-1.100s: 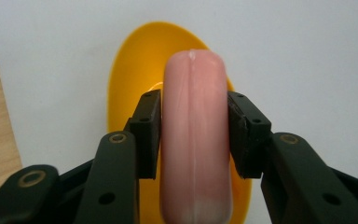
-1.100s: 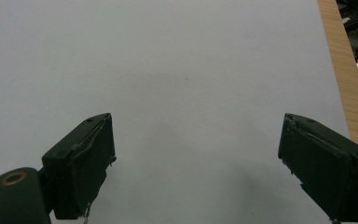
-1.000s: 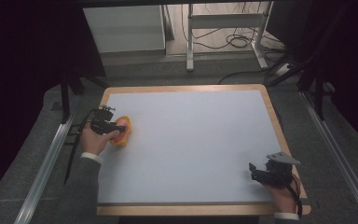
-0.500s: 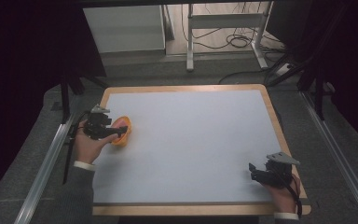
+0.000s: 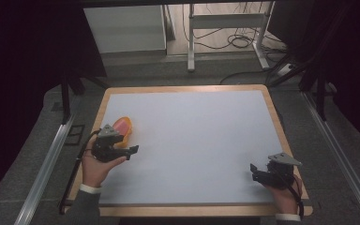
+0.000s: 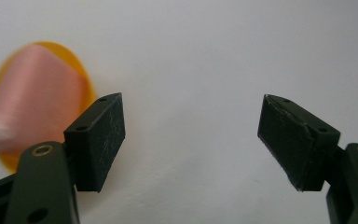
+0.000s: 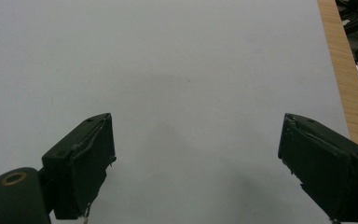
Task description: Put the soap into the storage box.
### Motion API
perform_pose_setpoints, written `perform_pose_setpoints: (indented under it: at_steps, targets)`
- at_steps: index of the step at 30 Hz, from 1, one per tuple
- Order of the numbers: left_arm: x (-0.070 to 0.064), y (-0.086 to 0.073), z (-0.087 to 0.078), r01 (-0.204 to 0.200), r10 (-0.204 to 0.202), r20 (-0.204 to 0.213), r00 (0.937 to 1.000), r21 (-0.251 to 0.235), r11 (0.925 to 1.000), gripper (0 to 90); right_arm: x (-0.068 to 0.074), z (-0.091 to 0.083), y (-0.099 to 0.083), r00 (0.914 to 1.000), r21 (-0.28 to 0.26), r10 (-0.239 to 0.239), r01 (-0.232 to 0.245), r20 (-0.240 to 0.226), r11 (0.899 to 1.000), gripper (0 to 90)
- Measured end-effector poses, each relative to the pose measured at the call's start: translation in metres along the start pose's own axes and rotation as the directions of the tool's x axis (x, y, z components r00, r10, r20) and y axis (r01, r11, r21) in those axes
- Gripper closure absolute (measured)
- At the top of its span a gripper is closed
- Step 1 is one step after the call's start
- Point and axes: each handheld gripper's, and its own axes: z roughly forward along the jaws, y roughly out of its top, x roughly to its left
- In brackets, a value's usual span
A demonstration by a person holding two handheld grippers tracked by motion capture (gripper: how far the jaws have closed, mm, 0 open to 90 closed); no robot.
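My left gripper (image 5: 132, 150) is spread wide with nothing between its jaws. In the left gripper view both black jaws stand well apart over bare white board, and the thing I am working with sits off to one side of them, just beyond the jaw at the left of that view. My right gripper (image 5: 254, 169) is likewise spread and empty, low over the near right corner of the surface (image 5: 206, 126), well apart from everything else.

Judging by how things lie, the placing looks done: the orange dish (image 5: 123, 127) rests flat on the white board near its left edge, just beside my left gripper and not in its grasp. I see nothing else on the board to fetch or sort, so what is left seems to be little more than drawing my left hand (image 5: 98, 168) clear.

The orange dish is a small, shallow oval thing with a bright orange rim and a paler pink middle. In the left gripper view the orange dish (image 6: 32, 100) is blurred, so I cannot tell whether the pink is a separate piece lying in it or only its inner face. It looks light and rigid.
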Motion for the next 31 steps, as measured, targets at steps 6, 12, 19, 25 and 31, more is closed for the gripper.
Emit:
perform_pose_setpoints:
  at_steps: [6, 12, 19, 25, 31]
  targets:
    - [-0.013, -0.017, 0.01, 0.003, -0.003, 0.041, 0.9992, 0.0, 1.0, 23.5, 0.0, -0.001, 0.0, 1.0, -0.001, 0.0, 0.0, 0.0, 1.0, 10.4]
    - [-0.014, -0.038, 0.016, 0.047, -0.049, 0.061, 0.9969, 0.025, 0.9986, 23.7, -0.001, -0.002, 0.0, 1.0, -0.007, 0.004, -0.004, 0.001, 1.0, 10.4]
    - [-0.014, -0.048, 0.02, 0.037, -0.039, 0.039, 0.9985, 0.045, 0.9983, 23.7, 0.001, -0.002, 0.001, 0.9999, -0.016, -0.008, 0.008, -0.012, 1.0, 10.4]
    - [-0.014, -0.048, 0.022, 0.05, -0.051, 0.054, 0.9972, 0.036, 0.9981, 22.4, 0.003, -0.001, 0.002, 0.9998, -0.017, -0.017, 0.017, -0.014, 1.0, 10.4]
    - [-0.014, -0.048, 0.026, 0.059, -0.062, 0.066, 0.9959, 0.046, 0.9972, 20.8, 0.008, -0.002, 0.003, 0.9987, -0.059, -0.039, 0.037, -0.033, 0.998, 10.4]
